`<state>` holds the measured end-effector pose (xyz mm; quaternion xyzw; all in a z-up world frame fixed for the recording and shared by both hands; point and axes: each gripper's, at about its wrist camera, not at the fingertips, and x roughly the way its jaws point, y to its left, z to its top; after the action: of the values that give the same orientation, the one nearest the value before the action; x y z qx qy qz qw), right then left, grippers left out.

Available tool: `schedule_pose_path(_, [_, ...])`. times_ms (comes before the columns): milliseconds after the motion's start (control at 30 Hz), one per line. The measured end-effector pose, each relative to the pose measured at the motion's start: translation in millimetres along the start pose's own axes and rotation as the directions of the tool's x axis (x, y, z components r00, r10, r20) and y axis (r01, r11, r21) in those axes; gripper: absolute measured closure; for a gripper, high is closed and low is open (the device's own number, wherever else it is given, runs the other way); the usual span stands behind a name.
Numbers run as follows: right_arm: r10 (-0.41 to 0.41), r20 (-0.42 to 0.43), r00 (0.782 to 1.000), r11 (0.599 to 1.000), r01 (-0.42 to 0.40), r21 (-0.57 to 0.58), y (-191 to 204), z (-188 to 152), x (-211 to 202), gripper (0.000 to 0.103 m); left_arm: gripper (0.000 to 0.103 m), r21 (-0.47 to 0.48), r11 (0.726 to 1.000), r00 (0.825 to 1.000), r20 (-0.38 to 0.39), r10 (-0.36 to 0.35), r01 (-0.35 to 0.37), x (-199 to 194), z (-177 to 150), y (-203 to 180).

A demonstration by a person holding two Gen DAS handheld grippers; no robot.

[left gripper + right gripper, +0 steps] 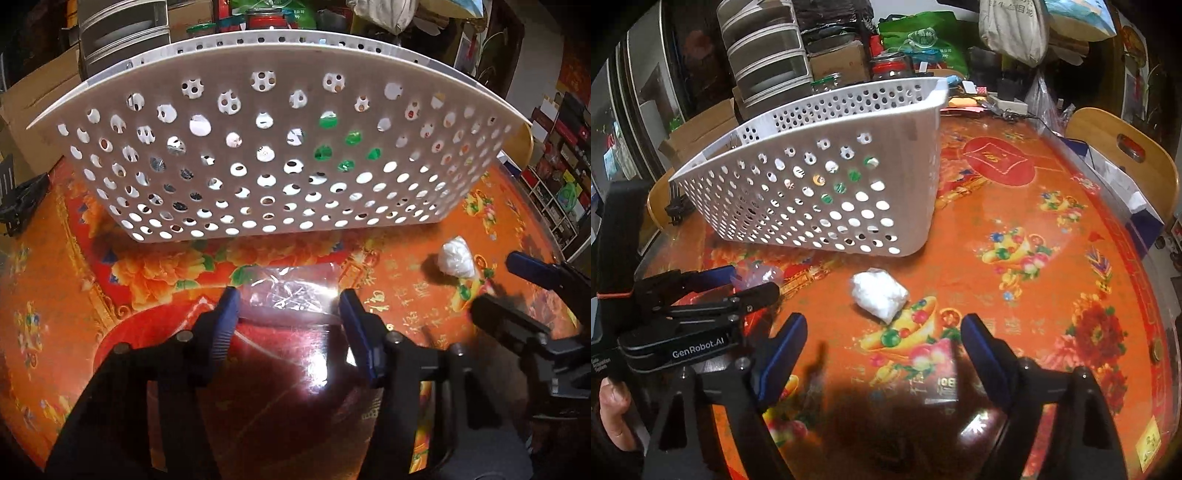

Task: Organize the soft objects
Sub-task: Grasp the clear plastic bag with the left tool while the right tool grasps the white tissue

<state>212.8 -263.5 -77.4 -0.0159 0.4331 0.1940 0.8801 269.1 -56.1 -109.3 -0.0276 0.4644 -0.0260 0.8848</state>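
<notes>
Here, basket: white, perforated, standing on the worktop just behind both soft items, likely so each has a short trip in.
Clear bag: crumpled film lying flat near the basket's foot, between the blue pads.
Left gripper: jaws half spread, flanking the clear bag; pads seem not yet pressing it.
White bundle: on the worktop, apart from the clear bag.
Right gripper: jaws spread wide, empty, angled down just short of the white bundle.
</notes>
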Motion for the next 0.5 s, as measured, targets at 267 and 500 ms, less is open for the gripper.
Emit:
schedule_pose_path(267, [-0.024,-0.039,0.999,0.999,0.022,-0.048,15.0,8.6,23.6,0.031,0.05,-0.014,1.0,1.0,0.011,-0.008,0.008,-11.6,-13.0,24.4])
schedule_pose_path(500, [-0.056,-0.044,0.997,0.998,0.054,-0.041,14.0,13.9,34.3,0.039,0.05,-0.027,1.0,1.0,0.031,-0.006,0.007,-27.2,-20.0,48.8])
